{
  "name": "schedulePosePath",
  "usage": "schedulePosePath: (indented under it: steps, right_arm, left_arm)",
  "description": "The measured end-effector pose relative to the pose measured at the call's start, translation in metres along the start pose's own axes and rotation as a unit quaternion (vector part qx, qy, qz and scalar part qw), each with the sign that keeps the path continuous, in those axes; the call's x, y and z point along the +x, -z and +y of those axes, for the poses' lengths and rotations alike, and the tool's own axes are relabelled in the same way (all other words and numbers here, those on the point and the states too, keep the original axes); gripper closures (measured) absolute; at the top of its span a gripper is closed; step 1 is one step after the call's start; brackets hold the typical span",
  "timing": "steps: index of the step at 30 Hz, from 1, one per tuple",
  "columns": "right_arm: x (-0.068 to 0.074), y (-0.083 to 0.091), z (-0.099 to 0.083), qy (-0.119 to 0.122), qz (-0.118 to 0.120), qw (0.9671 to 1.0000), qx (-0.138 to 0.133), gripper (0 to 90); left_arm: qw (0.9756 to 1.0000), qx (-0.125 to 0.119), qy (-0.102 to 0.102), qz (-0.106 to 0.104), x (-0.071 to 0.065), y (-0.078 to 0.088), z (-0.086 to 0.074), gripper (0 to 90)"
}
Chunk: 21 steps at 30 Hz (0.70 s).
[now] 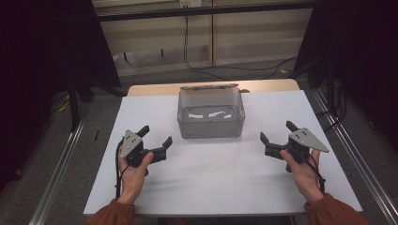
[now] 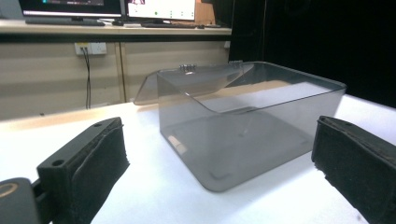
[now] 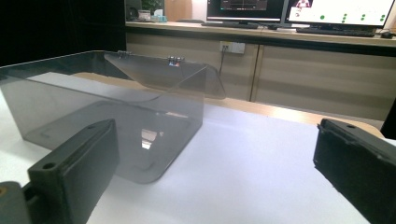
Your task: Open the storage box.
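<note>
Two tongs rest low over the white surface [image 1: 211, 183], one in each hand, and both stand released with nothing between their jaws. Ahead of them and between them sits a clear smoky plastic box [image 1: 211, 123], its hinged lid [image 1: 209, 86] thrown back past the far wall and leaning away. The left tongs [image 1: 156, 139] lie to the box's near left, well apart from it; the right tongs [image 1: 278, 131] lie to its near right, equally clear of it.

From the left gripper view, the box [image 2: 243, 140] stands just beyond the two padded jaws, one corner turned toward them, empty as far as I can tell. From the right gripper view the box [image 3: 107, 121] sits forward and to the left of the jaws, with the lid [image 3: 163, 74] sloping behind it.

I would judge the box light and stiff, thin-walled, with a smooth, glossy skin that could slide under a pinch. The lid [image 2: 196, 79] looks like the fiddly part: it swings on small hinges at the back rim, so pressure at a front corner would swing it best. One set of tongs pinching a side wall over the rim should steady the body, since an empty box this light would likely skate across the sheet.
</note>
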State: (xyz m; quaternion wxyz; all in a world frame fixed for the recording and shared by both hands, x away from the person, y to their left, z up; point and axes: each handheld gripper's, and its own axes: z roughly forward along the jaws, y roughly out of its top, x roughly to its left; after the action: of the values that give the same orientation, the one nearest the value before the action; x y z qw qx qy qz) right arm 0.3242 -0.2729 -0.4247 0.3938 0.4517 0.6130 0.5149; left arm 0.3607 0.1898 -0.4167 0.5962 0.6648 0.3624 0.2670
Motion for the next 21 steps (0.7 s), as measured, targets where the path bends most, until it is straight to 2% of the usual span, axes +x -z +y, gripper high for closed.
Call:
schedulePosePath:
  steps: [5, 7, 9, 10, 12, 14, 17, 20, 21]
  right_arm:
    - [-0.003, 0.015, -0.008, -0.004, -0.011, 0.9999, 0.007, 0.0]
    - [-0.004, 0.021, -0.01, -0.013, -0.016, 0.9998, 0.008, 0.0]
    - [-0.006, 0.027, -0.012, -0.016, -0.019, 0.9996, 0.008, 0.0]
    - [-0.007, 0.03, -0.013, -0.017, -0.022, 0.9996, 0.007, 0.0]
    - [-0.008, 0.037, -0.014, -0.019, -0.026, 0.9995, 0.006, 0.0]
    - [-0.009, 0.042, -0.016, -0.021, -0.028, 0.9994, 0.006, 0.0]
    - [-0.009, 0.048, -0.019, -0.023, -0.029, 0.9993, 0.009, 0.0]
    - [-0.01, 0.054, -0.023, -0.025, -0.032, 0.9991, 0.014, 0.0]
    - [-0.01, 0.055, -0.025, -0.024, -0.032, 0.9991, 0.018, 0.0]
  left_arm:
    - [0.9998, 0.005, 0.009, 0.017, 0.001, 0.016, -0.006, 3.0]
    - [0.9998, 0.005, 0.011, 0.015, 0.001, 0.02, -0.008, 3.0]
    - [0.9999, 0.013, 0.007, 0.003, -0.001, 0.024, -0.01, 3.0]
    - [0.9999, 0.014, 0.004, 0.004, -0.002, 0.026, -0.011, 3.1]
    - [0.9998, 0.019, 0.004, 0.011, -0.002, 0.031, -0.013, 3.1]
    - [0.9995, 0.016, 0.017, 0.022, -0.002, 0.035, -0.015, 3.1]
    - [0.999, 0.016, 0.022, 0.036, -0.001, 0.043, -0.017, 3.1]
    - [0.9987, 0.01, 0.014, 0.047, 0.0, 0.052, -0.018, 3.1]
    - [0.9985, 0.01, 0.016, 0.05, 0.0, 0.054, -0.019, 3.1]
